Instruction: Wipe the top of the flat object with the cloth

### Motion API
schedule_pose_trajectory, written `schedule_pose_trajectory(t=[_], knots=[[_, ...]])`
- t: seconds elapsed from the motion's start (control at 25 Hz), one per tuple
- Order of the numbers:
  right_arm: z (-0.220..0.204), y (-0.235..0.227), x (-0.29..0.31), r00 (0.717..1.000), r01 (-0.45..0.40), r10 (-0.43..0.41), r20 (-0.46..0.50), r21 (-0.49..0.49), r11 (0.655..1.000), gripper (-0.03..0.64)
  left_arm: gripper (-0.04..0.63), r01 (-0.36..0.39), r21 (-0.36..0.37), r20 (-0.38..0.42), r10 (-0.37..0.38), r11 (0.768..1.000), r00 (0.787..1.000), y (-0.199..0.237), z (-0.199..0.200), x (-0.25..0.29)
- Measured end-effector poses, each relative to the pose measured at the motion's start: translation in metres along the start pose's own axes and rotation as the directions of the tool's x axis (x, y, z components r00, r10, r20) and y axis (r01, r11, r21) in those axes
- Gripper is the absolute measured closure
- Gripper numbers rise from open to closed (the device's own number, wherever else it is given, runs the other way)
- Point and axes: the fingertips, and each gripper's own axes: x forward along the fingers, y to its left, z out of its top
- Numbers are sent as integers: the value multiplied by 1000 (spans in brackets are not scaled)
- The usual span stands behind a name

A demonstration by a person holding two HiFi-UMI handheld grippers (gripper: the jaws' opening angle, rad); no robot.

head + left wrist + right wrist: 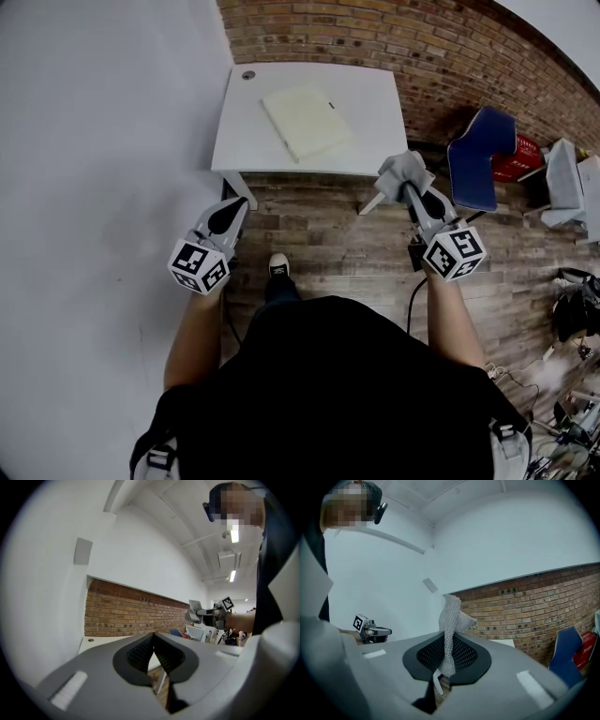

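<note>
A pale cream flat object [307, 121] lies on the white table [244, 141] ahead of me. My right gripper [410, 190] is held in the air off the table's near right corner, shut on a grey knitted cloth [404, 172] [451, 630] that sticks up from its jaws. My left gripper [232, 215] hangs below the table's near left corner, shut with nothing between its jaws [152, 654]. Both grippers are well short of the flat object.
A brick wall [450, 56] runs behind the table and a white wall [103, 141] fills the left. A blue chair [480, 157] and a red box [520, 157] stand to the right. Cables and clutter [572, 319] lie at the far right on the wooden floor.
</note>
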Motion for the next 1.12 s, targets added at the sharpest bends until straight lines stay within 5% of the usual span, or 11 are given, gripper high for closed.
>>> schedule_pose_trajectory(t=[1.12], knots=[[30, -18, 191, 998, 58, -57, -19, 14, 998, 601, 594, 76, -3, -25, -76, 997, 997, 183, 41, 88]])
